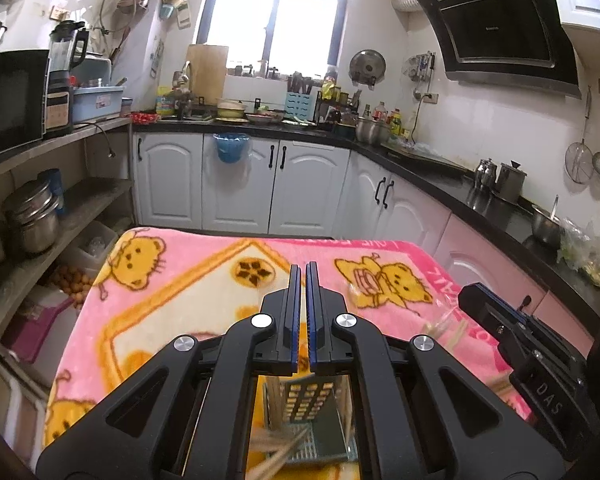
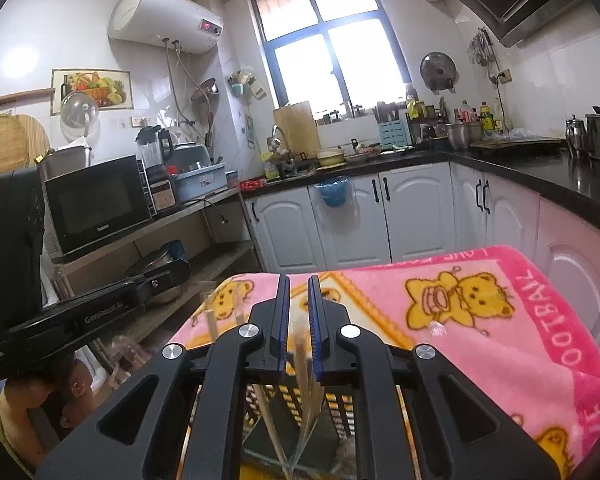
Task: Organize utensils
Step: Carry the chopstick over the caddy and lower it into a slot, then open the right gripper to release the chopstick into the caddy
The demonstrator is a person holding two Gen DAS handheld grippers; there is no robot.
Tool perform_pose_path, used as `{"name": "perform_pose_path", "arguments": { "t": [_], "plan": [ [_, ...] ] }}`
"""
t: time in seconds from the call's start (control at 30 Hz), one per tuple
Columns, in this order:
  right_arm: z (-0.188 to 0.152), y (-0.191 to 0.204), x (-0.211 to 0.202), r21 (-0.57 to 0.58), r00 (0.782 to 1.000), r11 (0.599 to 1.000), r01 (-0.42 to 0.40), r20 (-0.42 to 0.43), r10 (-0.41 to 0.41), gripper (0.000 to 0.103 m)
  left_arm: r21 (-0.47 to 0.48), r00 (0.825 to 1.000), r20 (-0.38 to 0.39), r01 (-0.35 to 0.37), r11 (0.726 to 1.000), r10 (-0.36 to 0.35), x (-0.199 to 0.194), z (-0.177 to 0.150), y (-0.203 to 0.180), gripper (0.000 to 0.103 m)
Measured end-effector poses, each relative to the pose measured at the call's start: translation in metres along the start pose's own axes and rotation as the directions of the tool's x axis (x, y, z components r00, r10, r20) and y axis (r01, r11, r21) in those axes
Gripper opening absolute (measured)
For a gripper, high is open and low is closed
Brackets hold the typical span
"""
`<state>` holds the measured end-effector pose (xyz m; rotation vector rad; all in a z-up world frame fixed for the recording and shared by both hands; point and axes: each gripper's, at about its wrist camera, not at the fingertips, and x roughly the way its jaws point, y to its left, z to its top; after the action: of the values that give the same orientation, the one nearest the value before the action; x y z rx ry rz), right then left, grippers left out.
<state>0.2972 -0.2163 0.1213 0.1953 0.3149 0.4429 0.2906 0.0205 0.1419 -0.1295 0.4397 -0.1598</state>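
A pink blanket with yellow bears (image 1: 180,280) (image 2: 500,320) covers the table. Just below both grippers stands a dark perforated utensil holder (image 1: 308,400) (image 2: 340,404), seen through their frames. My right gripper (image 2: 299,280) is slightly open, and pale, blurred chopsticks (image 2: 302,356) between the jaws run down into the holder, with a gap on their left side. My left gripper (image 1: 303,268) is shut with nothing visible between its pads. More blurred chopsticks (image 1: 276,460) lie low in the holder. Each gripper shows in the other's view: the right gripper (image 1: 466,294) and the left gripper (image 2: 182,270).
White cabinets (image 1: 240,184) and a cluttered black counter (image 1: 440,168) wrap the back and right. Open shelves on the left carry a microwave (image 2: 100,204) and pots (image 1: 32,216). Part of a person (image 2: 20,408) shows under the left gripper. The blanket's far edge (image 1: 228,236) drops off.
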Motion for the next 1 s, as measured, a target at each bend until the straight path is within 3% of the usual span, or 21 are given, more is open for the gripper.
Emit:
{"name": "perform_pose_path", "arguments": {
  "t": [0.17,0.3,0.37,0.63,1.0],
  "plan": [
    [-0.004,-0.002,-0.013,0.003,1.000,1.000,0.003,-0.017,-0.003,0.017,0.008,1.000,-0.011,0.007,1.000,-0.007,-0.011,-0.009,-0.002,0.002],
    [-0.006,-0.002,-0.021,0.007,0.999,1.000,0.002,-0.037,-0.001,0.021,0.010,1.000,-0.026,0.012,1.000,-0.012,-0.017,-0.015,-0.005,0.018],
    [-0.008,-0.003,-0.026,0.011,0.999,1.000,0.005,-0.051,-0.005,0.022,0.007,0.999,-0.030,0.020,1.000,-0.020,-0.021,-0.019,-0.004,0.019],
    [-0.016,-0.003,-0.047,0.012,0.996,1.000,-0.008,-0.093,0.009,0.031,0.015,0.999,-0.034,0.039,0.999,-0.038,-0.044,-0.037,-0.006,0.041],
    [-0.035,0.009,-0.074,-0.020,0.990,0.999,-0.040,-0.133,0.037,0.045,0.017,0.998,-0.043,0.047,0.999,-0.046,-0.069,-0.062,-0.008,0.063]
  ]
}}
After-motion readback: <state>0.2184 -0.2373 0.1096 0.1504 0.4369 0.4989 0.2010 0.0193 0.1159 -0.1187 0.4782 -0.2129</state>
